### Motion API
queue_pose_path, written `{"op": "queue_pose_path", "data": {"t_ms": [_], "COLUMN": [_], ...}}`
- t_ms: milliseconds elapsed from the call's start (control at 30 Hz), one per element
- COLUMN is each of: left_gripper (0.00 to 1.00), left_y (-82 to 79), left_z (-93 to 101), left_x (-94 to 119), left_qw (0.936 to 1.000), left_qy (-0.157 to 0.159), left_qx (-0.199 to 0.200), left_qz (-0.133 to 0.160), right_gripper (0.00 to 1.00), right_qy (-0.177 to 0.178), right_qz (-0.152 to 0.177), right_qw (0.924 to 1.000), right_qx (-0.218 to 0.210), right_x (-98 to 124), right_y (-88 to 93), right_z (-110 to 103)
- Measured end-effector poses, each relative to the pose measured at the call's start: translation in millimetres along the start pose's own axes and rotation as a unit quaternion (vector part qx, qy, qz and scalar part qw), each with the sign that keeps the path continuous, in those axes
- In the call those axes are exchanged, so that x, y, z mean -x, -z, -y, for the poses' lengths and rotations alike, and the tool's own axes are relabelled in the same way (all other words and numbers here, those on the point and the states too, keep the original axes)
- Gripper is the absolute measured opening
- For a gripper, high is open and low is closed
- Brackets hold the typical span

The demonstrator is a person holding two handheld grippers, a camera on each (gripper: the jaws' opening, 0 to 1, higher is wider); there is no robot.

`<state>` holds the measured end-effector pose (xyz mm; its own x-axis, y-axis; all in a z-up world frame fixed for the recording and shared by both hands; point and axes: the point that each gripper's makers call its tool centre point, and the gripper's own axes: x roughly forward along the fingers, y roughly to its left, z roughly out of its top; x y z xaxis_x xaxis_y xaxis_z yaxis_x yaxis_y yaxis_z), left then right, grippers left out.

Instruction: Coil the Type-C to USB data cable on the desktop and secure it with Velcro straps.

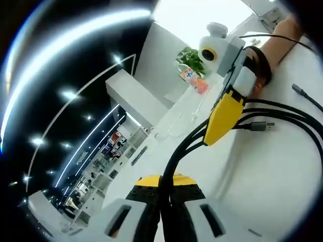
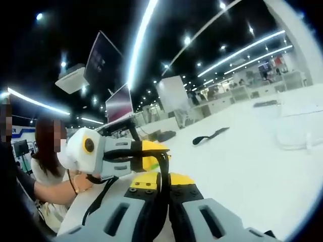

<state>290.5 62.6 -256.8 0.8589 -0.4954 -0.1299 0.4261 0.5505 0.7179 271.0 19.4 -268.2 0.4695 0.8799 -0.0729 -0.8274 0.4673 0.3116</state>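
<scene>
Both tools are on the data cable [image 1: 186, 146] right now. The left hand-held gripper [image 1: 161, 194] has its jaws closed on a bundle of black strands that rise from between the tips and fan out ahead across the white worktop [image 1: 272, 181]. Just beyond, the right hand-held gripper [image 1: 222, 121] comes in from the far side, its yellow jaw pressed onto the same strands. In the right gripper view, the right hand-held gripper [image 2: 162, 194] is clamped on the black cable [image 2: 162, 171] too, with the left hand-held gripper [image 2: 133, 156] immediately in front of it, nearly touching.

The USB plug [image 1: 262, 126] lies loose on the worktop just past the right tool's tip, and a second cable end [image 1: 299, 91] trails further out. So the loops look gathered but the tails are free. A dark strip [image 2: 209, 136] lies well ahead of the right tool on the worktop; it may be the Velcro strap, though I cannot tell for sure.

To do this well, I judge one tool should hold the bundle firmly at its crossing while the other lets go, tucks in the loose ends, then fetches the strap. Releasing both at once would likely let the coil spring open.
</scene>
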Motion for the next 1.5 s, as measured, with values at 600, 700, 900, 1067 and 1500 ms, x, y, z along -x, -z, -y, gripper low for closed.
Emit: {"op": "queue_pose_path", "data": {"t_ms": [600,700,900,1067,1500], "left_gripper": [0.05,0.05,0.05,0.05,0.05], "left_y": [11.2,10.8,11.5,13.5,26.5], "left_z": [-15.2,-17.8,-13.5,-14.2,-25.6], "left_x": [-1.6,1.5,0.4,2.0,10.4], "left_qw": [0.9997,0.9996,0.9997,0.9996,0.9978], "left_qy": [-0.019,-0.025,-0.02,-0.02,-0.009], "left_qx": [-0.002,0.0,0.002,0.01,0.058], "left_qz": [-0.014,-0.014,-0.013,-0.015,-0.03], "right_gripper": [0.13,0.14,0.15,0.15,0.29], "right_qy": [0.013,0.013,0.028,0.084,0.097], "right_qz": [0.071,0.086,0.122,0.114,0.052], "right_qw": [0.9974,0.9962,0.9918,0.9899,0.9795], "right_qx": [0.007,-0.004,-0.029,-0.005,0.169], "right_x": [3.0,4.8,10.2,-0.7,-90.5], "right_y": [-24.0,-29.1,-39.9,-41.4,-42.6], "right_z": [13.7,16.7,26.3,59.7,82.8]}}
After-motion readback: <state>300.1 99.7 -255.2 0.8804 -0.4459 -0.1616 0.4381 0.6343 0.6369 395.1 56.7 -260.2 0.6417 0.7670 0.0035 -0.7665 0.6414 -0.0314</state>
